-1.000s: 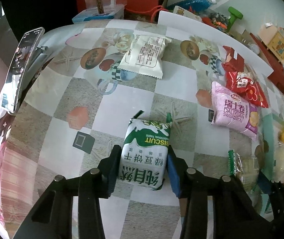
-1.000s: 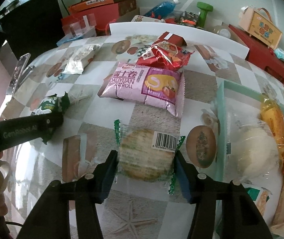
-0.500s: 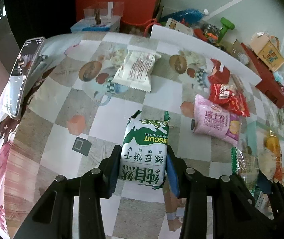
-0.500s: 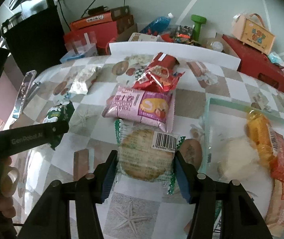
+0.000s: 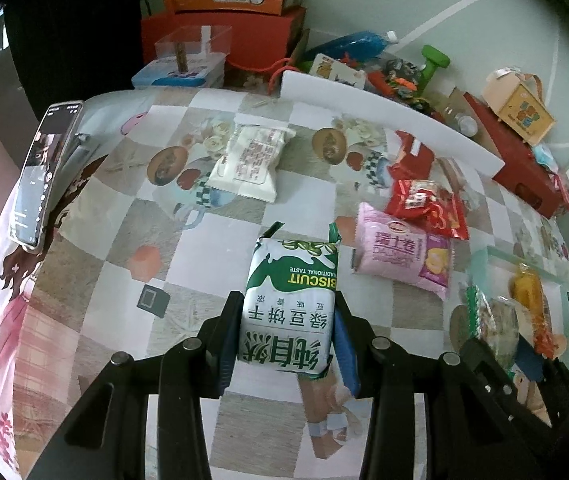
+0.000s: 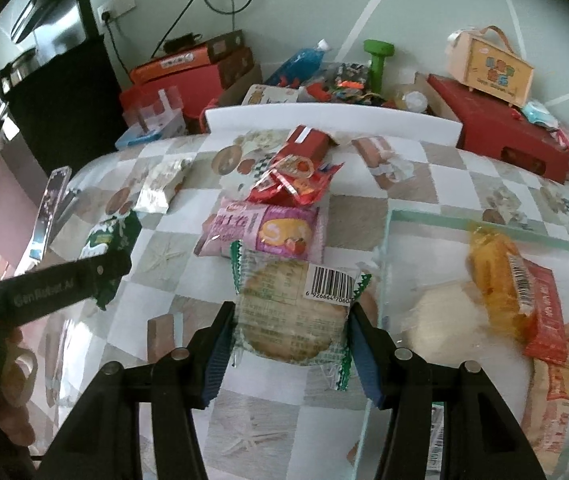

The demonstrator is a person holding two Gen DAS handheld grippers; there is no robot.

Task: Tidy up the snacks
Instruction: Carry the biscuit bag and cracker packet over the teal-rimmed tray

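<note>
Above the checkered, picture-printed desk, both packets now ride higher than a second ago: each camera takes in more of the room and less of the desk surface, so both snacks have been lifted clear and the carry appears to be under way. The left claw is closed on the green-and-white plastic biscuit packet, its blue-padded fingers pressing the packet's two long sides, with most of the packet sticking out ahead of the fingertips. The right claw is clamped the same way on the clear-wrapped round cracker with a barcode label, gripped across its width, the green crimped ends poking out either side.

Just to the right of the cracker stands the pale-green clear tray, already holding an orange bun packet, a white bun and red-wrapped pieces. Judging by that, the tray is the likely destination, and the cracker needs only a short sideways move over its rim. The biscuit packet is farther from it. A pink swiss-roll packet, a red crinkly snack bag and a white pillow packet lie loose on the desk.
</note>
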